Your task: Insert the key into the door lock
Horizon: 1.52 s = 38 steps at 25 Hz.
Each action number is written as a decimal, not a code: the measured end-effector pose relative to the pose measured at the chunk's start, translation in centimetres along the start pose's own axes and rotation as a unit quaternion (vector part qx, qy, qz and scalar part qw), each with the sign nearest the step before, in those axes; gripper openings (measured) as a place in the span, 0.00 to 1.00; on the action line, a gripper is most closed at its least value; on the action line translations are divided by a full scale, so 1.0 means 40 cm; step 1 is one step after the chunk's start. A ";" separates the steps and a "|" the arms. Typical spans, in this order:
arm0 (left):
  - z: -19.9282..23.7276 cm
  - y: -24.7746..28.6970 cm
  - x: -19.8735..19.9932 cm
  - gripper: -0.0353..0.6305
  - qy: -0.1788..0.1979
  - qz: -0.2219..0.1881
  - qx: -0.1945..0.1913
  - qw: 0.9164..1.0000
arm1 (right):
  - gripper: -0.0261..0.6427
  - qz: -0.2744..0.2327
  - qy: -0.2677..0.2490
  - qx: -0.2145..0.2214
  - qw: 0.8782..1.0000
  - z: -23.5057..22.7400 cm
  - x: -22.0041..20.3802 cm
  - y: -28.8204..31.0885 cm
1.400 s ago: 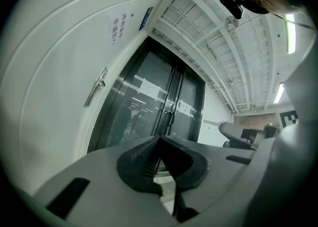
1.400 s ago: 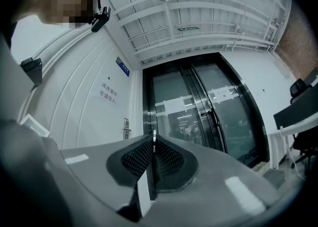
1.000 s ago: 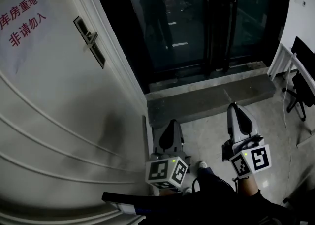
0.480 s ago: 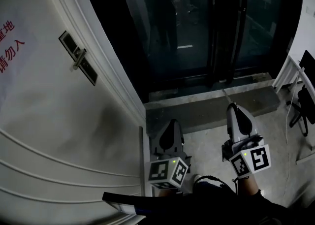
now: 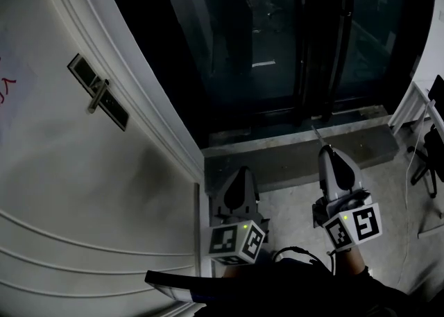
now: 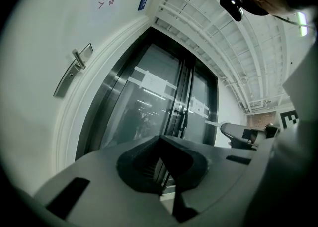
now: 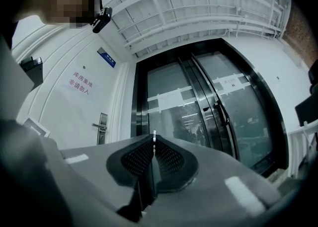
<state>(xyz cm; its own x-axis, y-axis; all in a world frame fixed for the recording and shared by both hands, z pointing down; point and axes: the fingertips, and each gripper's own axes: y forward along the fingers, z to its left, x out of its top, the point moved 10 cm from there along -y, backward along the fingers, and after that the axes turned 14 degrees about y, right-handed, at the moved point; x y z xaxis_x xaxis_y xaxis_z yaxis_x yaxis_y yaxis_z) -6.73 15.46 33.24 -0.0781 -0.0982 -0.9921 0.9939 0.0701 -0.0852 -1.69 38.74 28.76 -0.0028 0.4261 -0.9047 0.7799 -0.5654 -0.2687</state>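
The white door [image 5: 83, 191] fills the left of the head view, and its dark lock plate with a lever handle [image 5: 98, 93] sits high on it. My right gripper [image 5: 327, 149] is low in the frame, far right of the lock, shut on a thin metal key [image 5: 316, 132] that sticks out forward. In the right gripper view the key [image 7: 154, 134] shows as a sliver between the pads, with the lock plate [image 7: 102, 127] far off to the left. My left gripper [image 5: 243, 171] hangs beside the door's edge, shut and empty. The handle [image 6: 77, 60] is distant in its view.
Dark glass double doors [image 5: 291, 38] stand straight ahead behind a grey stone threshold [image 5: 291, 146]. A red-lettered paper sign [image 7: 80, 83] is stuck on the white door. A black chair [image 5: 431, 149] and a white frame stand at the right edge.
The head view has swung right, so the lock plate and sign have slid toward the left edge. Both grippers hold the same place in the view, still shut.
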 end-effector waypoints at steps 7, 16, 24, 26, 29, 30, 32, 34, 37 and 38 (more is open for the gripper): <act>0.062 0.083 -0.017 0.05 -0.001 0.005 0.001 1.000 | 0.06 0.003 0.004 -0.003 1.000 -0.023 -0.034 0.101; 0.175 0.269 0.000 0.05 0.004 0.002 -0.011 1.000 | 0.06 -0.006 0.009 -0.004 1.000 -0.055 -0.073 0.300; 0.304 0.390 -0.002 0.05 0.004 0.004 0.003 1.000 | 0.06 -0.003 0.019 0.006 1.000 -0.061 -0.128 0.485; 0.331 0.409 0.004 0.05 0.006 0.005 0.010 1.000 | 0.06 0.001 0.018 0.013 1.000 -0.060 -0.141 0.523; 0.369 0.430 0.016 0.05 0.008 0.009 0.022 1.000 | 0.06 0.004 0.022 0.021 1.000 -0.053 -0.158 0.573; 0.382 0.436 0.017 0.05 0.008 0.009 0.025 1.000 | 0.06 0.005 0.023 0.025 0.999 -0.050 -0.164 0.589; 0.406 0.444 0.015 0.05 0.010 0.009 0.032 0.999 | 0.06 0.009 0.024 0.032 0.999 -0.043 -0.178 0.618; 0.432 0.449 0.014 0.05 0.012 0.008 0.041 0.999 | 0.06 0.013 0.027 0.039 0.999 -0.034 -0.193 0.646; 0.477 0.450 0.016 0.05 0.016 0.007 0.054 0.998 | 0.06 0.017 0.034 0.054 0.998 -0.011 -0.218 0.693; 0.494 0.448 0.019 0.05 0.017 0.006 0.060 0.998 | 0.06 0.018 0.036 0.061 0.997 0.000 -0.227 0.709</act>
<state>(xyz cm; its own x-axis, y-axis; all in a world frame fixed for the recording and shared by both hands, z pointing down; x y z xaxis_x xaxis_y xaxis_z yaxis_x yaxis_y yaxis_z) 12.55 -2.96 32.79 -0.0664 -0.0638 -0.9958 0.9968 -0.0479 -0.0634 20.46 18.83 29.35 0.0729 0.4508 -0.8896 0.6962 -0.6618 -0.2783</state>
